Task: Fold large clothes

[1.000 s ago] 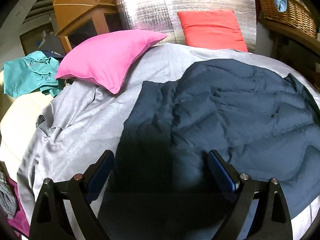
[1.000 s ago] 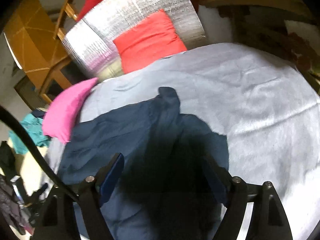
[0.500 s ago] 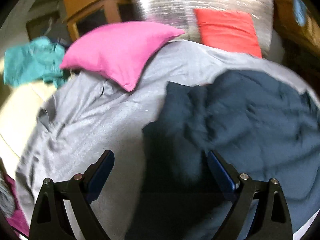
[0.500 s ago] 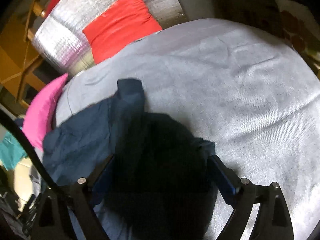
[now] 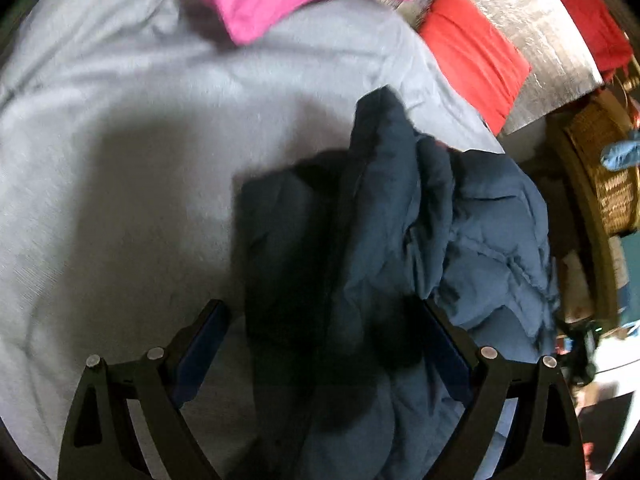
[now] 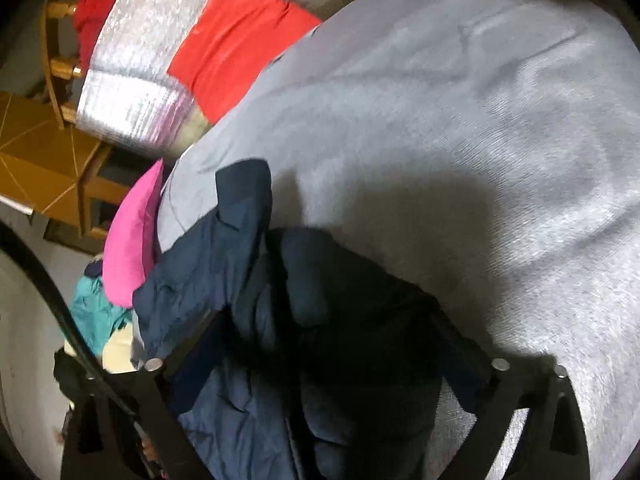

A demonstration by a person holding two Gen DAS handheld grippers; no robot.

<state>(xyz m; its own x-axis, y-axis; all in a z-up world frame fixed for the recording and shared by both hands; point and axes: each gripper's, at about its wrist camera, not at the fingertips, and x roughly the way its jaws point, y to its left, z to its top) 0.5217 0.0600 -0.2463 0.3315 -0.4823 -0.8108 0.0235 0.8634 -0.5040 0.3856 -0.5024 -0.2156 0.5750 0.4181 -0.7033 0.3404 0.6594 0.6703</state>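
- While we hold both grippers tilted down over the bed (image 5: pixel 120 168), the dark blue quilted jacket (image 5: pixel 492 240) lies bunched on the grey cover, toward the right side in the left wrist view.
- Our left gripper (image 5: pixel 324 336) has its jaws spread wide; a dark fold of the jacket sits between them, but the pads do not press on it.
- Our right gripper (image 6: pixel 320 356) has its jaws opening; jacket fabric lies between them, and neither pad appears to clamp it.
- In the right wrist view the jacket (image 6: pixel 216 264) runs from the near edge up toward the far left, one end reaching toward the pink pillow (image 6: pixel 132 240).
- At the far end we see a red cushion (image 5: pixel 472 56) leaning on a silver padded panel (image 5: pixel 532 32).
- A wicker basket (image 5: pixel 608 168) stands at the far right, off the bed.
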